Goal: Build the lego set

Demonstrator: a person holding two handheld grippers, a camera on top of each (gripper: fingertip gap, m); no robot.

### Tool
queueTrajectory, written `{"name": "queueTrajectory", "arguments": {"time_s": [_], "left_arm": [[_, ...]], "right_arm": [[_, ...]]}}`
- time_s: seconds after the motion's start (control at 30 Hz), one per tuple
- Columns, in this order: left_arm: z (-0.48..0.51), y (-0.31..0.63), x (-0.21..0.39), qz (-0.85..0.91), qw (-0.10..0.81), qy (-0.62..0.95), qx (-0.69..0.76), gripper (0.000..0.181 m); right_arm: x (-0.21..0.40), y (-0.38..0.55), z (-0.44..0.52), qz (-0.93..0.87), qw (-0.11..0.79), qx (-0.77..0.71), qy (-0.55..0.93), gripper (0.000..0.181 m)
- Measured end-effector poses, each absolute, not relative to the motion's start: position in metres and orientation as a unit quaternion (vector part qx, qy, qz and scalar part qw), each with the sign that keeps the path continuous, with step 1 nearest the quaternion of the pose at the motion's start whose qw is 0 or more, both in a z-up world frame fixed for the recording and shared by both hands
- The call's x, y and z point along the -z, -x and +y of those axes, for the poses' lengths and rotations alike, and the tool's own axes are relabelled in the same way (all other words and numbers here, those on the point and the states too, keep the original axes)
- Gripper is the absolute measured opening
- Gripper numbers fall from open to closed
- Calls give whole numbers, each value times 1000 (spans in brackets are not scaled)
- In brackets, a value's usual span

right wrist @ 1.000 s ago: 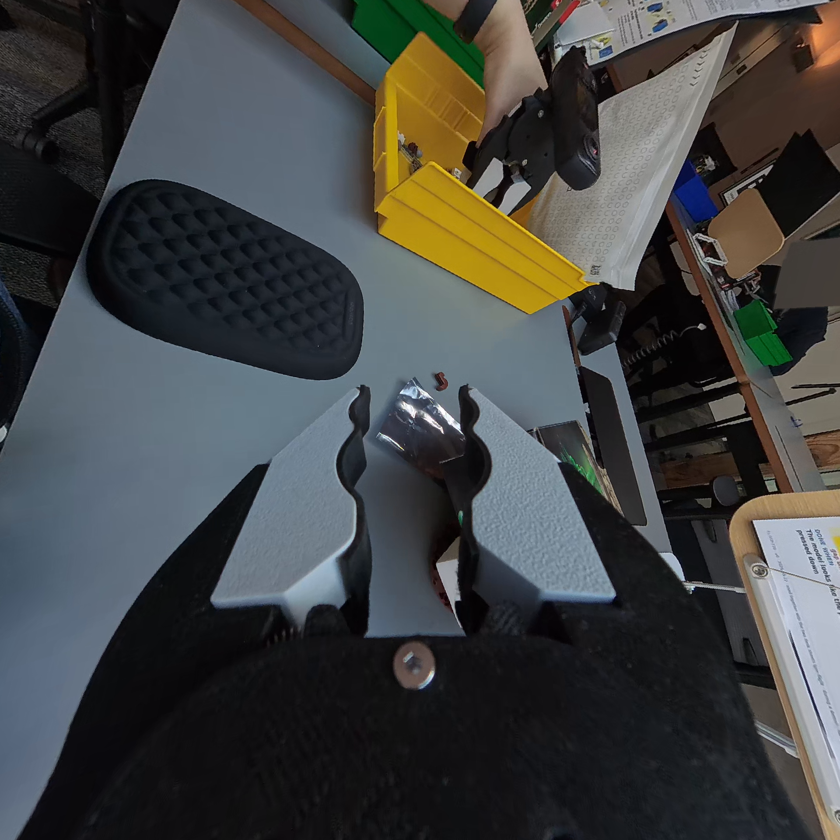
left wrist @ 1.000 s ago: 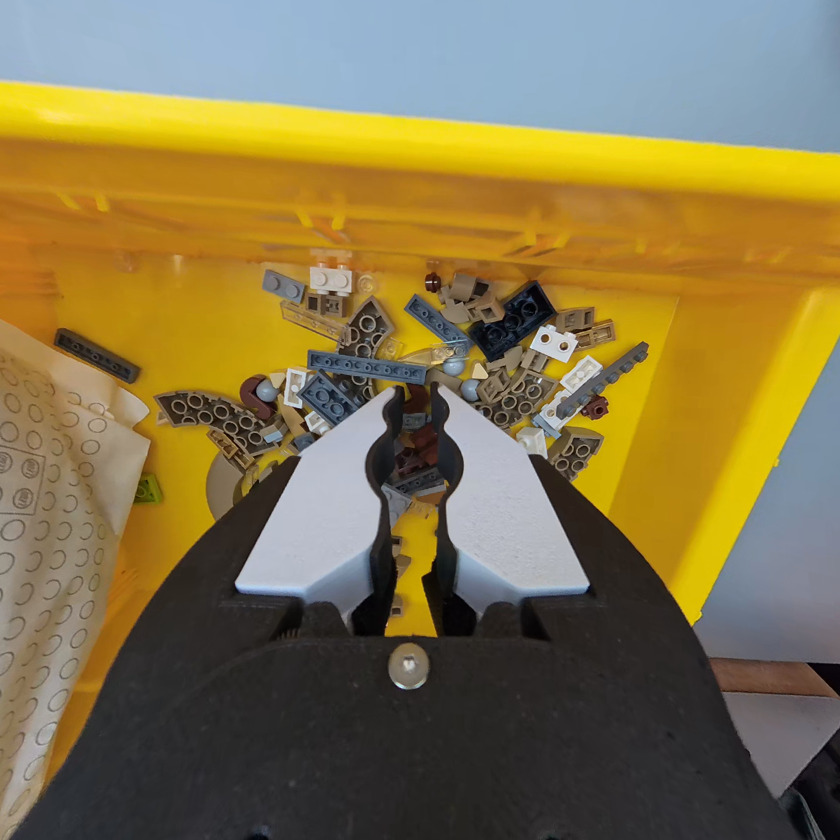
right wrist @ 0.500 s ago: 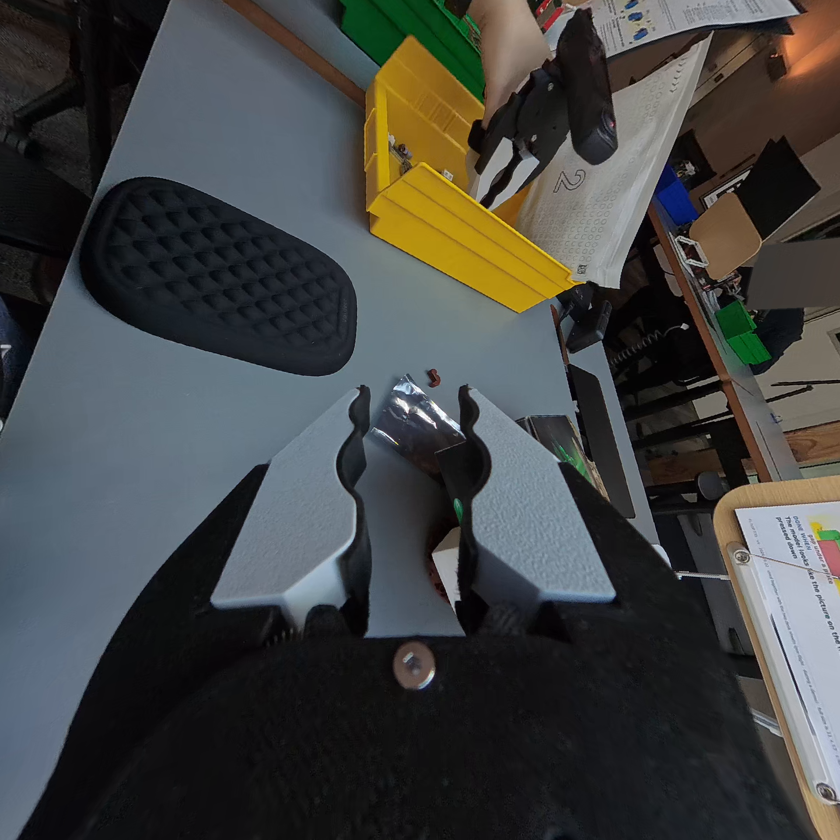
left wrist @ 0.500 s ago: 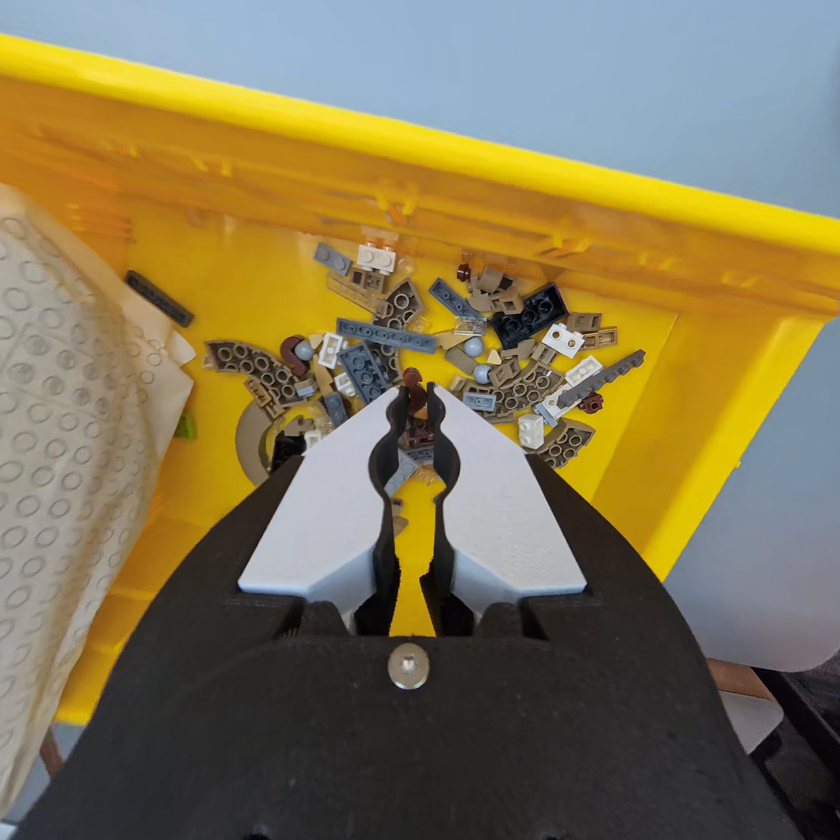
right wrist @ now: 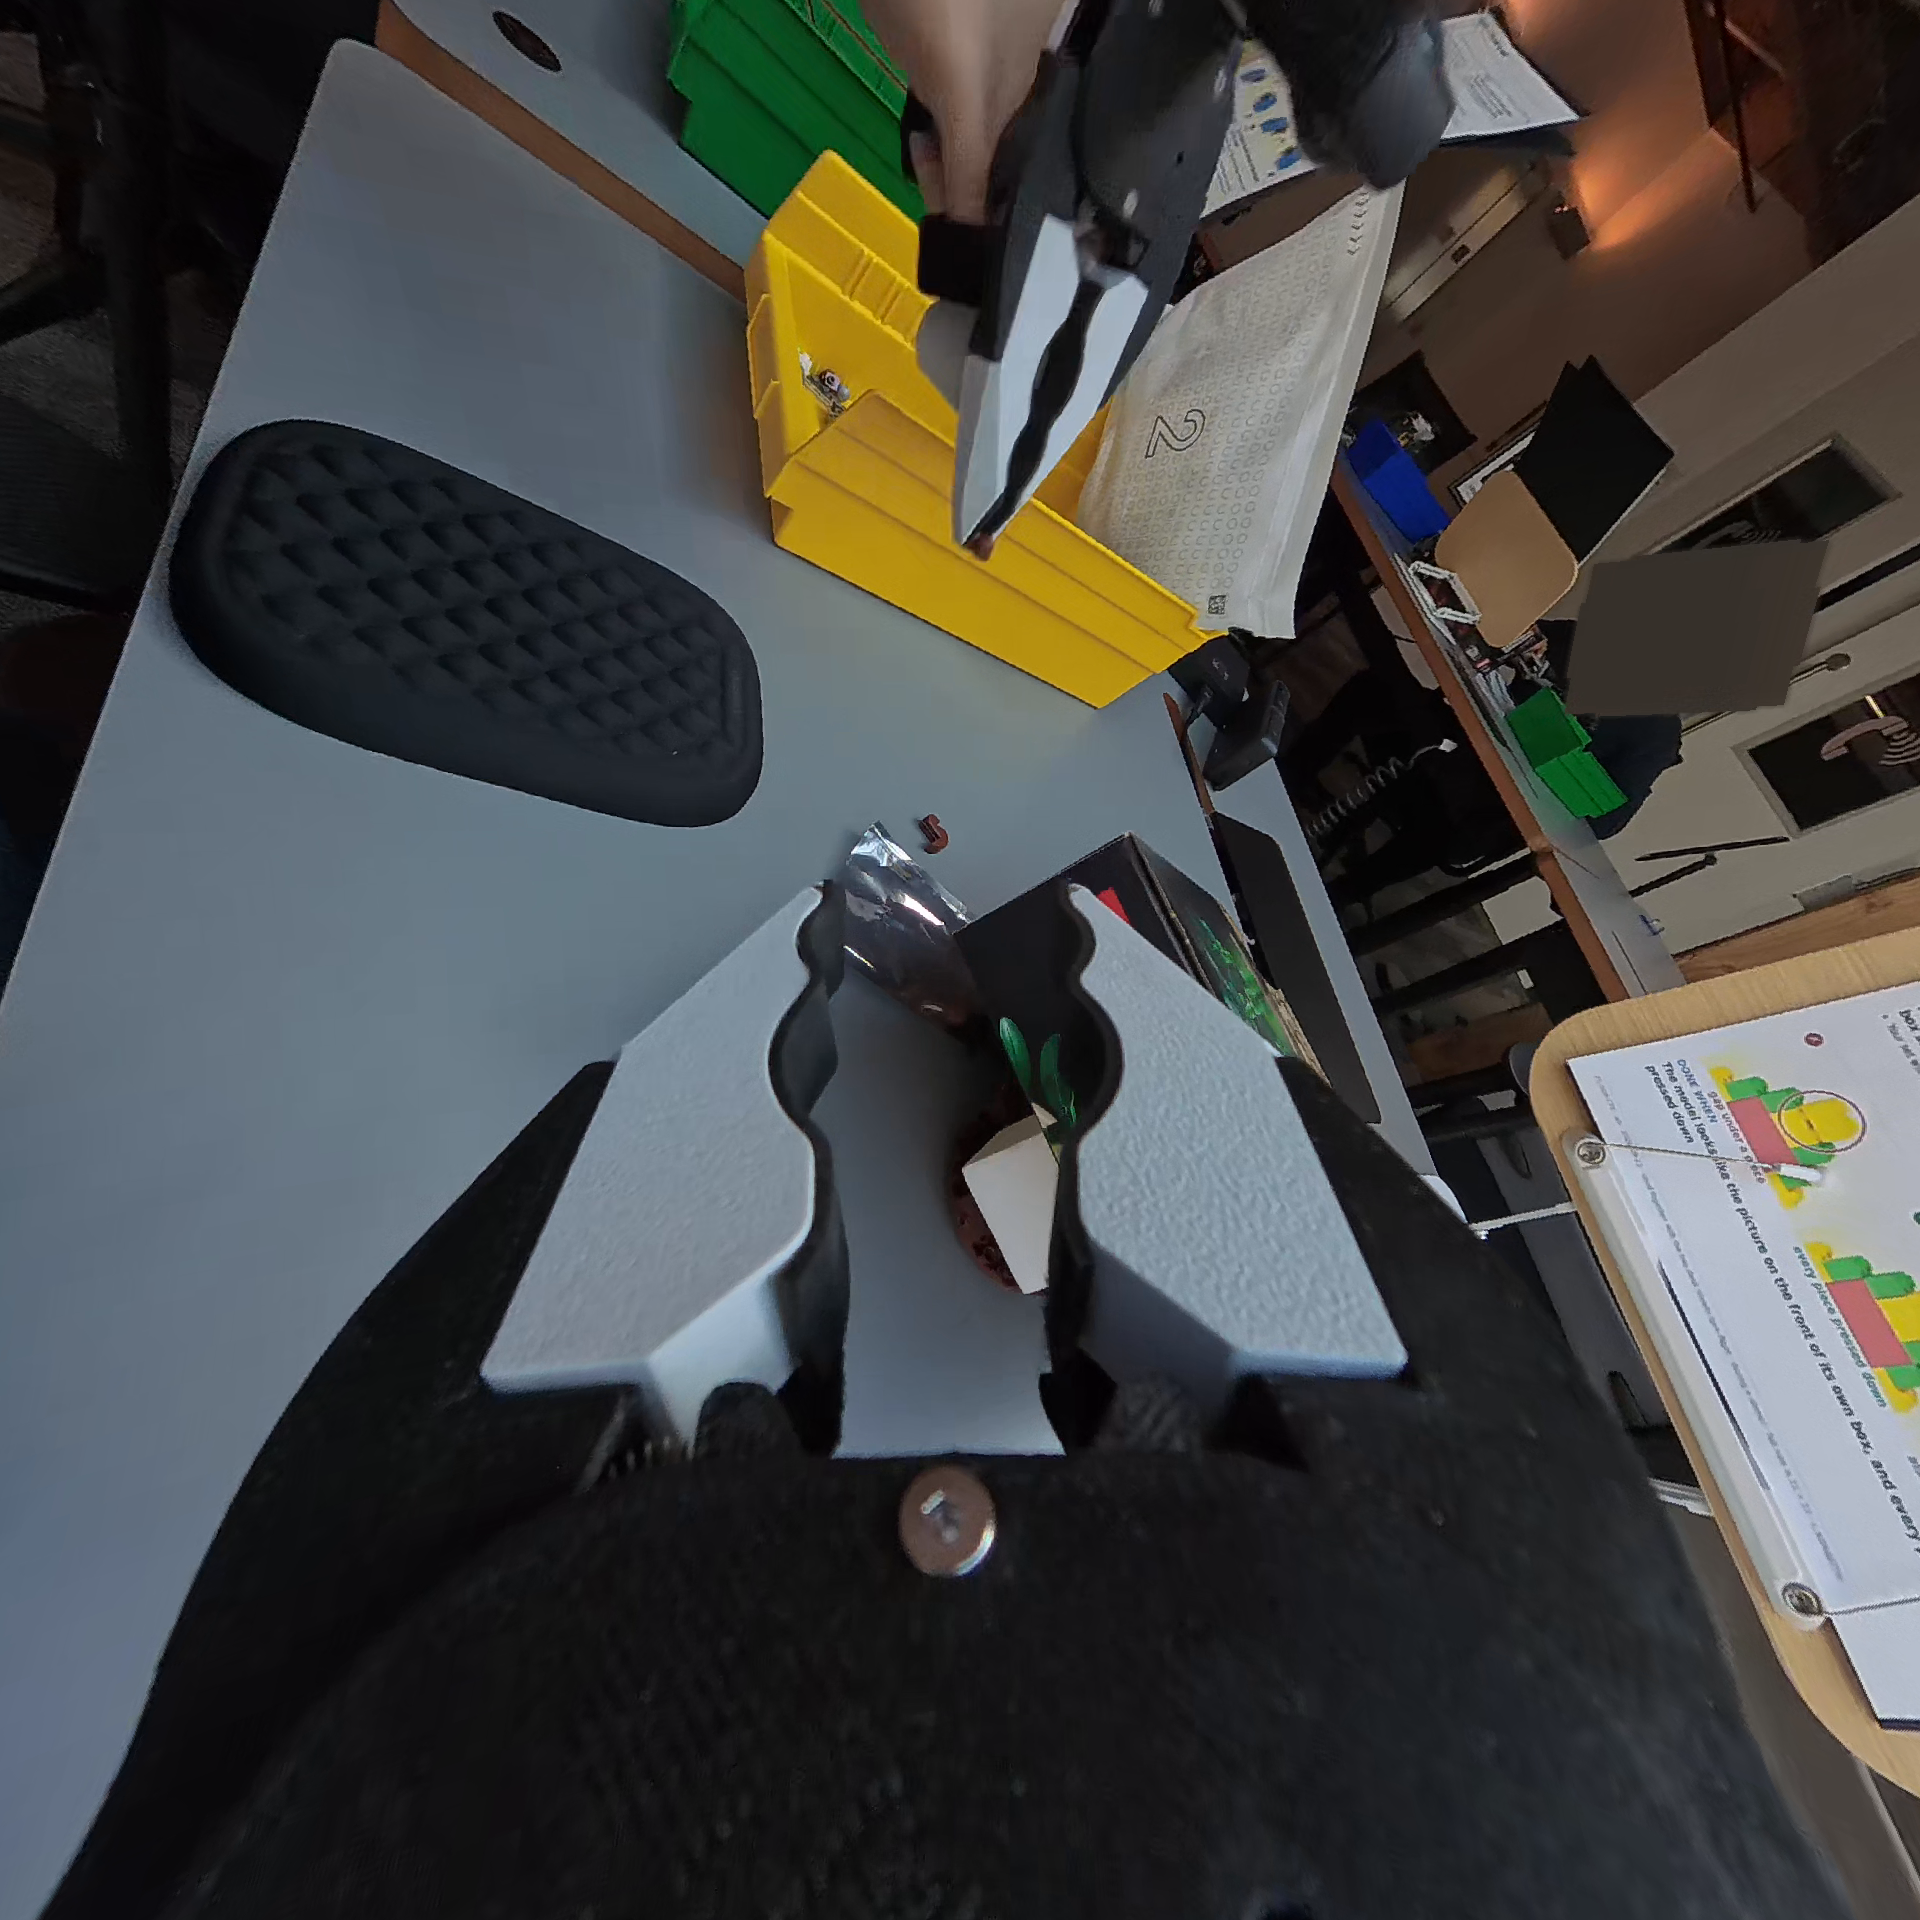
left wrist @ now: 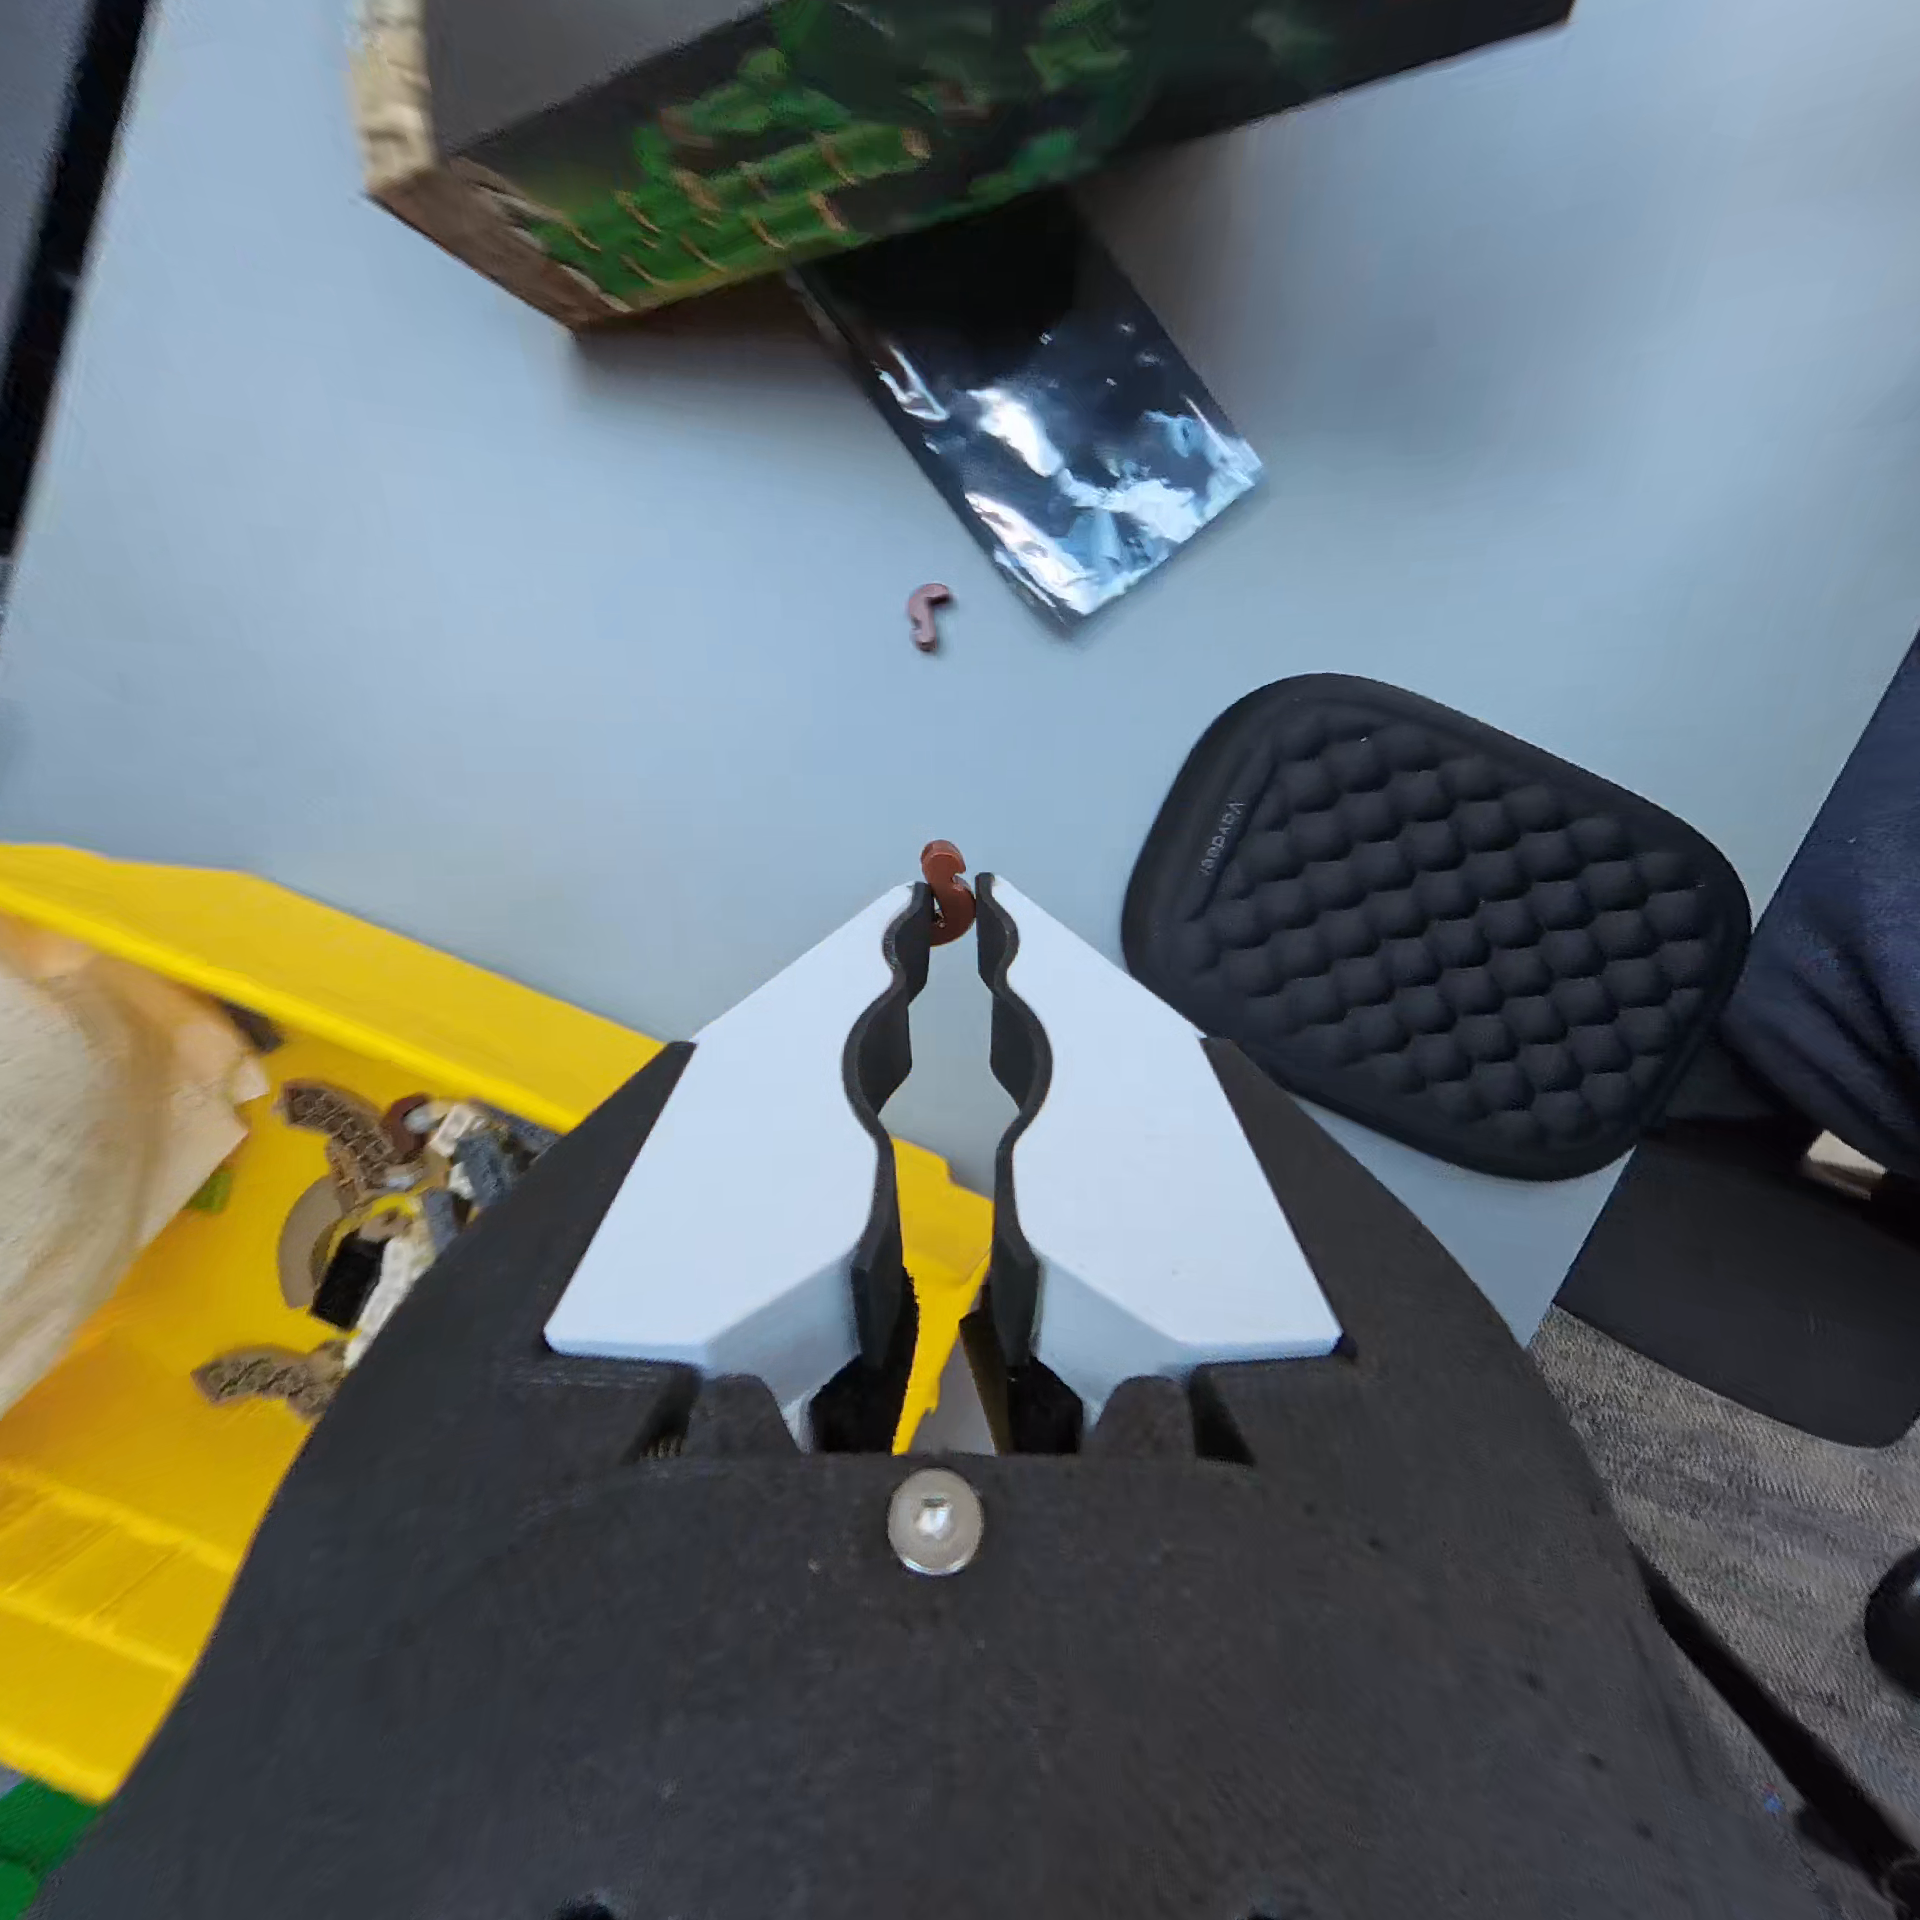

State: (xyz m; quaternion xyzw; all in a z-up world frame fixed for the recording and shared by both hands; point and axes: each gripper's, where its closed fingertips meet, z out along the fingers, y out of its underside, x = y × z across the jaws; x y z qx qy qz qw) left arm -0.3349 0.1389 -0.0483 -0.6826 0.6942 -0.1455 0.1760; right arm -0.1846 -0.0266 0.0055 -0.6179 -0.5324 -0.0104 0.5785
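Step in hand, as judged: left tool [left wrist: 948,883] is ferrying a small brown curved piece [left wrist: 945,894] from the yellow bin [left wrist: 156,1455] toward the counter [left wrist: 416,623]. Fingers nearly closed, pinching the piece at the very tips, with the piece protruding beyond them. A matching brown piece [left wrist: 928,617] is lying loose on the counter ahead, well apart, near the foil bag [left wrist: 1049,436]. Next move is probably calling for a controlled lowering beside it. Right tool [right wrist: 940,920] is hanging open, holding nothing, above the counter.

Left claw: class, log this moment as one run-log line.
left claw: shut on brown hook, above table | right claw: open, empty | second hook: on table | bin: holds loose parts
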Motion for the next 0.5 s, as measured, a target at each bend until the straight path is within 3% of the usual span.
{"name": "queueTrajectory", "arguments": {"time_s": [0.17,0.5], "left_arm": [[111,304,114,732,124,661,105,6],[120,293,148,755,80,647,67,6]], "right_arm": [[-10,177,-40,-529,580,20,619,39],[-6,156,-48,-510,576,31,638,39]]}}
